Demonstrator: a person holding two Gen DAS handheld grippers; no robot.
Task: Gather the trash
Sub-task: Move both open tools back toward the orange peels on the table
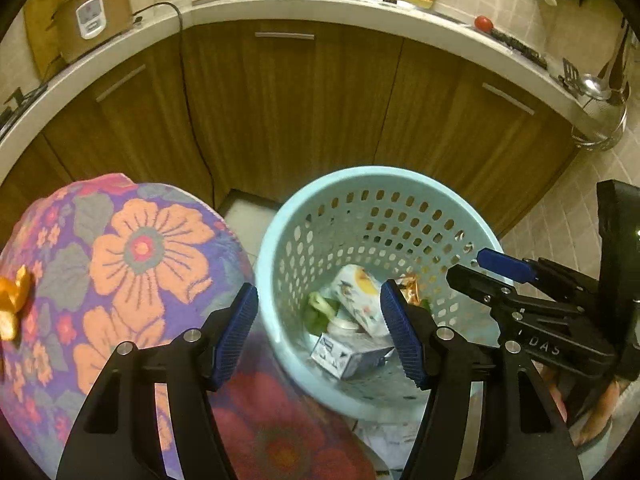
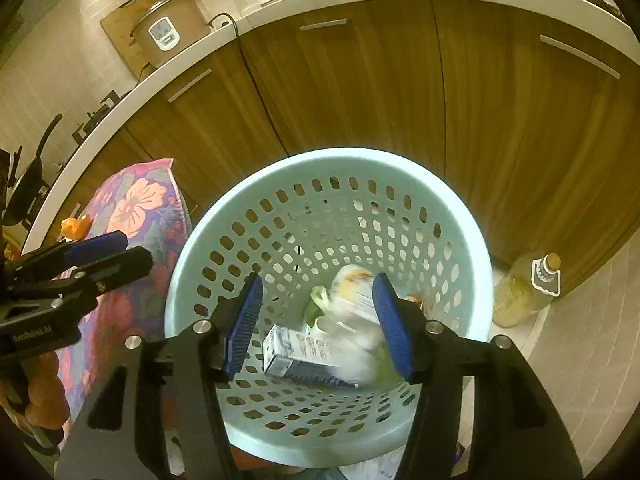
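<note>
A light-blue perforated basket [image 1: 360, 184] stands on the floor; it also shows in the right wrist view [image 2: 328, 164]. Inside lie a white and blue carton [image 1: 348, 354], a flowered paper cup [image 1: 358, 296], green scraps [image 1: 318, 308] and an orange wrapper [image 1: 410, 282]. In the right wrist view the carton [image 2: 300, 354] lies under a blurred cup [image 2: 352, 312]. My left gripper [image 1: 320, 332] is open and empty above the basket's left rim. My right gripper [image 2: 318, 324] is open and empty over the basket. An orange peel [image 1: 14, 300] lies on the flowered cloth [image 1: 132, 264].
Brown cabinet doors [image 1: 288, 112] stand behind the basket under a white counter [image 1: 240, 10] with a rice cooker [image 1: 94, 14]. A bottle of yellowish liquid [image 2: 524, 290] stands on the floor right of the basket. Papers [image 1: 384, 436] lie under the basket's front.
</note>
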